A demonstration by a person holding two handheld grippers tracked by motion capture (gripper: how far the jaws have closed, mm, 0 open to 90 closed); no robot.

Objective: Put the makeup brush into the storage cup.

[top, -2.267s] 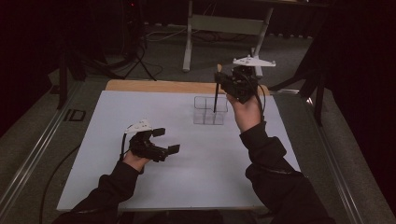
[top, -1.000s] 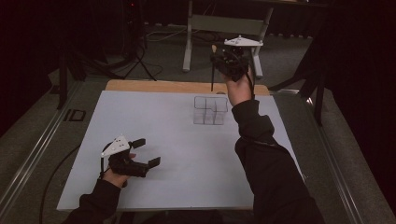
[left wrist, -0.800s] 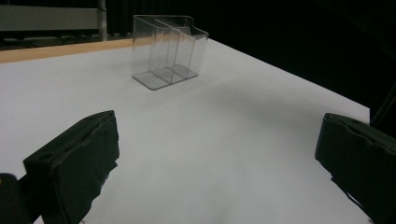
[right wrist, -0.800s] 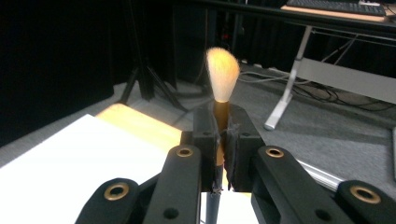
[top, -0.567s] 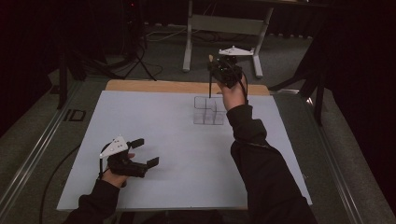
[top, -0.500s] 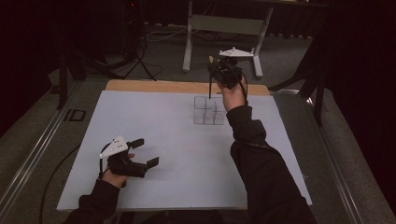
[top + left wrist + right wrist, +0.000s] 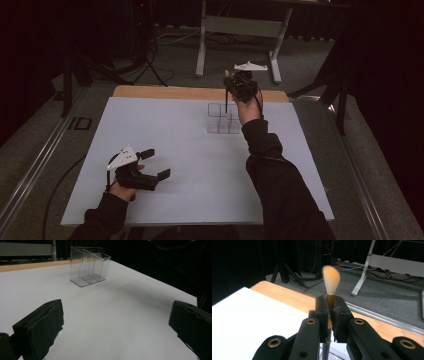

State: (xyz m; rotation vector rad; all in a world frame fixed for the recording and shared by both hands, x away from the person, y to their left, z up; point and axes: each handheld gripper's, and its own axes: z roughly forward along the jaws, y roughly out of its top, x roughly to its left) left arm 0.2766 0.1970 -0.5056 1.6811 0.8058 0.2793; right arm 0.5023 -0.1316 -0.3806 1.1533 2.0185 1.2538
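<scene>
The right gripper [image 7: 234,90] sits in the upper middle of the high view, its jaws pinching a makeup brush [image 7: 330,285] by the handle — tuft up, dark handle hanging down over the clear organizer [image 7: 223,119]. Whether the handle tip is inside a compartment cannot be told. The organizer stands on the white worktop [image 7: 175,145] near its far edge. At the lower left of the frame, the left gripper [image 7: 150,165] rests low over the worktop, well apart from the organizer — its jaws spread wide with nothing between them.

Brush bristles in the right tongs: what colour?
Orange-tan with a pale tip; the bristles show best in the right gripper view.
</scene>
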